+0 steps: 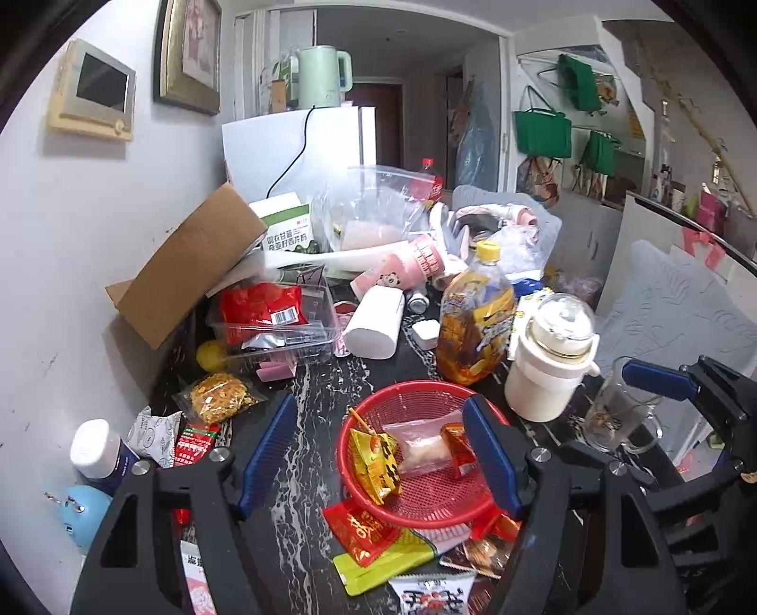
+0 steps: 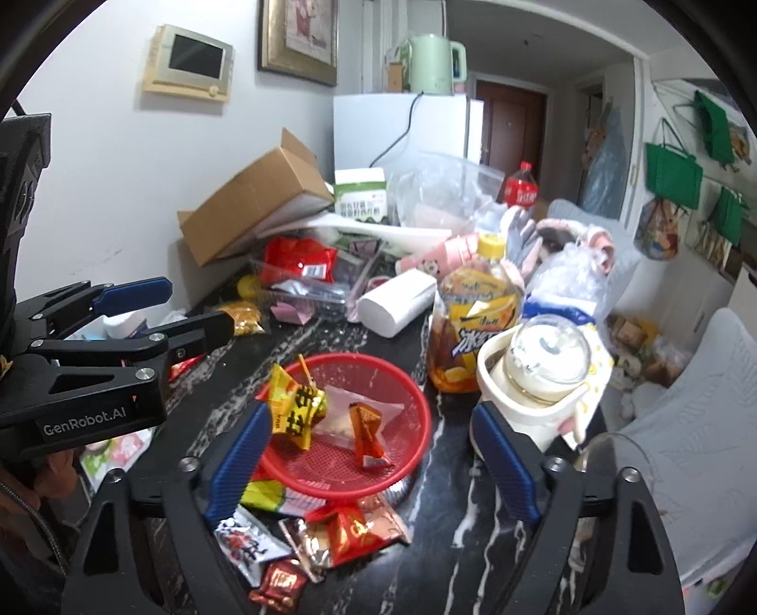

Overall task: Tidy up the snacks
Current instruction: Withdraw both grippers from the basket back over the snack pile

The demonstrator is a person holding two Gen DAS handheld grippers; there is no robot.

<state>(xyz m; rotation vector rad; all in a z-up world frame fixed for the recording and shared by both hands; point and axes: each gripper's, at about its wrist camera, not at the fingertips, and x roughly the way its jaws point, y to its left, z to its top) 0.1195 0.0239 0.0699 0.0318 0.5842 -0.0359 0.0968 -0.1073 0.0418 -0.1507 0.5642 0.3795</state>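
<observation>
Three snack packets [image 1: 416, 449] inside red basket [image 1: 407, 392]

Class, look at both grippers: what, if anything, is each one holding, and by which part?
Nothing is held. The left gripper and right gripper are both open and empty above the red basket.

Both wrist views are evenly and fairly brightly lit by soft indoor light from above; no lamp is in view. The white wall [image 1: 71, 227] on the left is the brightest area, and the cardboard box [image 1: 189, 265] throws a soft shadow onto it. Small highlights glint on the glass lid [image 2: 549, 350] and the clear plastic bag [image 1: 378, 198]. Fisheye distortion bows the wall and the picture frame [image 2: 298, 38], and black vignetting fills the corners. Focus is crisp nearby and slightly softer in the far doorway [image 2: 511, 127].
</observation>
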